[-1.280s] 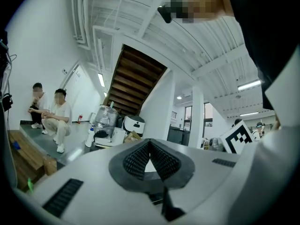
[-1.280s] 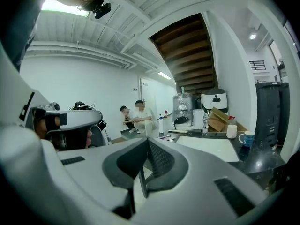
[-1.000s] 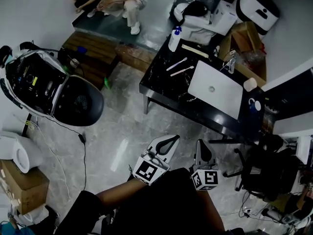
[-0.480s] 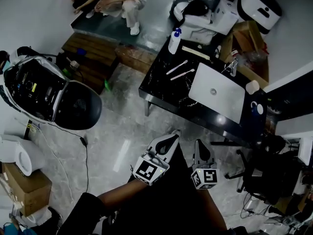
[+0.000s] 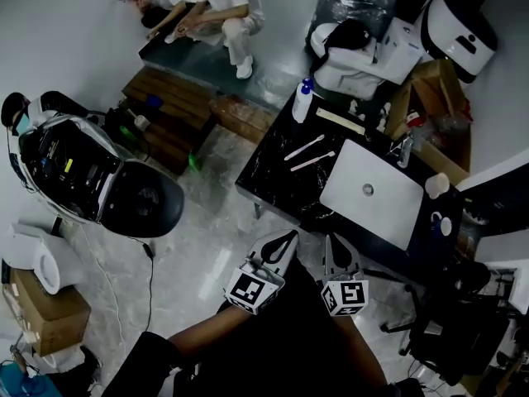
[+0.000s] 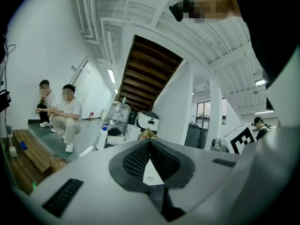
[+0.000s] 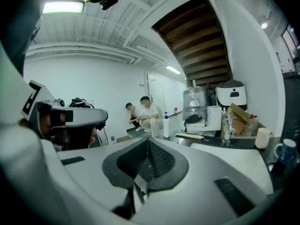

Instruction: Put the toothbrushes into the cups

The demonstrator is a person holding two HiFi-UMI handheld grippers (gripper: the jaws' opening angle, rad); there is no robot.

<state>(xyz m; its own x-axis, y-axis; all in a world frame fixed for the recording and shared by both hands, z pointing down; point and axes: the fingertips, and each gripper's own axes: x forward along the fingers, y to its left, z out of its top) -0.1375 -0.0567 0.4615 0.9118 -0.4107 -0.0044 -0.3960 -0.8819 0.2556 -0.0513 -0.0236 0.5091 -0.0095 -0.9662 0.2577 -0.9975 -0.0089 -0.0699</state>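
Two white toothbrushes lie side by side on the black table, near its left end. A white cup and a blue-and-white cup stand at the table's right end; both cups, the white and the blue, also show in the right gripper view. My left gripper and right gripper hover over the floor just short of the table's near edge. Both are shut, with nothing between the jaws.
A closed silver laptop covers the table's middle. A white pump bottle and a long flat box sit at the far edge. A dark office chair stands right, a white machine left. Two people crouch far left.
The head view and both grippers have come closer to the table, which now sits lower and larger in the picture. Both grippers stay shut and empty.
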